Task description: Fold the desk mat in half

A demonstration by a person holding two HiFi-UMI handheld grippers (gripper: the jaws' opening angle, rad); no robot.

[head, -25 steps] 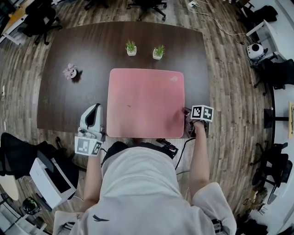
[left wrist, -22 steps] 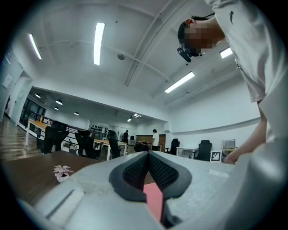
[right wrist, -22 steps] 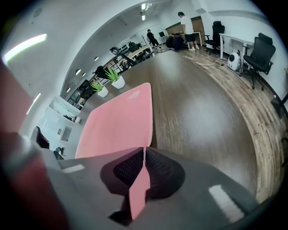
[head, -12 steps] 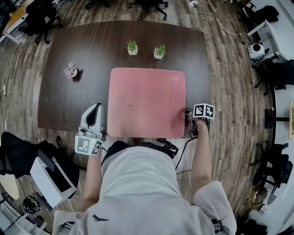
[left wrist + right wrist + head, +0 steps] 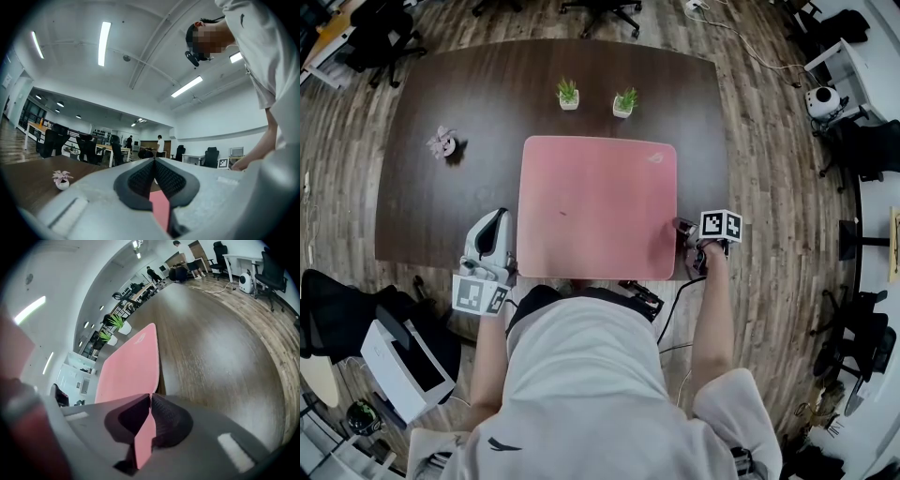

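Now the grasp is made and the fold itself has not begun: the desk mat [image 5: 598, 206] lies flat on the counter [image 5: 422, 206], stretching forward from both grippers.

The right gripper [image 5: 684, 230] tilts down at the mat's near corner on its own side. Its jaws have just been closing, and in the right gripper view [image 5: 151, 397] they are pinched on a thin pink flap of mat that runs out ahead of them.

The left gripper [image 5: 499, 225] is held level at the opposite near corner. In the left gripper view [image 5: 154, 161] its jaws are together with a pink strip of mat caught between the pads, so I judge it is gripping too.

Next, I judge, both grippers should lift their corners together and carry them forward over the mat, keeping level with each other so the near edge lands square on the far edge. Two potted plants [image 5: 568, 96] stand just beyond that far edge, so the corners should stop short of them.
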